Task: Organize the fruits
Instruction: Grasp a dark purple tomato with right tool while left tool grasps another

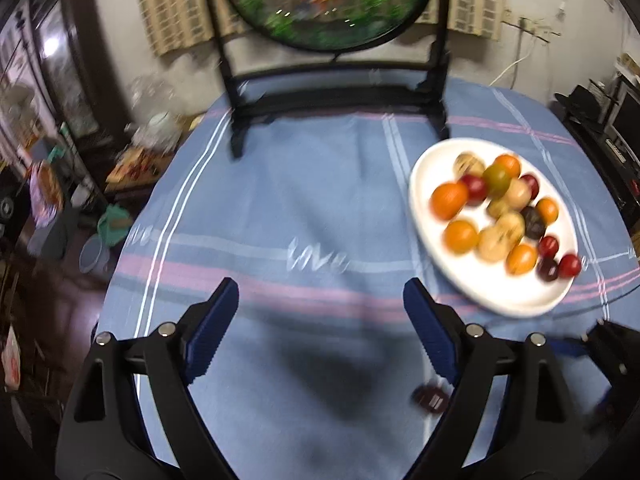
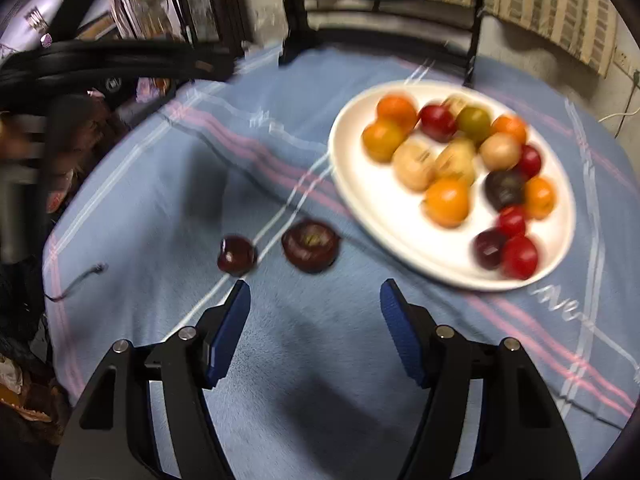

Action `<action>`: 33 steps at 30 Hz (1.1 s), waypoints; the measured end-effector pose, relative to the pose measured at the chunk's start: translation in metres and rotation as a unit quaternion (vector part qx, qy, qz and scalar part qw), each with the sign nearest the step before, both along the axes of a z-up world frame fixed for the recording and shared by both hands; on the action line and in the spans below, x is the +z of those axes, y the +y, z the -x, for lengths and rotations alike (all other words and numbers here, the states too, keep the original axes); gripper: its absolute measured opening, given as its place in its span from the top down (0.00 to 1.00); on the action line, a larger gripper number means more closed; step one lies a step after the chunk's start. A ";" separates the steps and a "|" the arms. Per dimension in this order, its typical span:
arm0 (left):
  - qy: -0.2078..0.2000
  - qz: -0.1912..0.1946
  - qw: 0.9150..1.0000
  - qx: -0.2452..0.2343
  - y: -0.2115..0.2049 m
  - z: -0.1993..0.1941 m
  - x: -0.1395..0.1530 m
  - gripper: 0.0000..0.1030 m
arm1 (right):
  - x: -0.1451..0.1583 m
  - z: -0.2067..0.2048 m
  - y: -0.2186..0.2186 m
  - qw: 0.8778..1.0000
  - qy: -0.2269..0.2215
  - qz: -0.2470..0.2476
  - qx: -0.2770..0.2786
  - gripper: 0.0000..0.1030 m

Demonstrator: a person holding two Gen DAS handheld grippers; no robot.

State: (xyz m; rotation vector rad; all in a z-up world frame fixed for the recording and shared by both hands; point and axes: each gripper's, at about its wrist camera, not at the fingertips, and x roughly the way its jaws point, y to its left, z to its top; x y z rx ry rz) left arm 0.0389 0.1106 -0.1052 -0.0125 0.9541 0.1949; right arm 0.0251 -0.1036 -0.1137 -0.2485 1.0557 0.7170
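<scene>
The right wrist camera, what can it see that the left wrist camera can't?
Only the right wrist view shows both dark fruits on the cloth: a small one and a bigger one, off the plate, just beyond the right gripper. Only the left wrist view shows the left gripper over bare tablecloth and the whole stand. Both show the white plate of mixed fruits, and both grippers' jaws are open and empty.

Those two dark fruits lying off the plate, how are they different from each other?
The left fruit is smaller and rounder; the right fruit is clearly bigger and squatter. The left one looks glossy with a bright highlight, while the right one shows a pale patch on top. The right one lies nearer the plate. Both are dark red and rest on the blue cloth, ungripped.
</scene>
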 end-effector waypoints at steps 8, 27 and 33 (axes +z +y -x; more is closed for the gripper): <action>0.050 0.044 0.997 0.029 0.022 0.058 -0.038 0.16 | -0.032 -0.021 0.029 0.999 0.015 0.010 -0.033 0.43; 0.079 0.037 0.986 -0.145 -0.093 0.033 -0.080 0.34 | -0.005 -0.008 -0.029 0.994 0.037 -0.036 -0.092 0.58; 0.095 0.051 0.984 -0.145 -0.087 0.026 -0.093 0.69 | -0.008 0.003 -0.042 0.992 0.045 -0.041 -0.108 0.59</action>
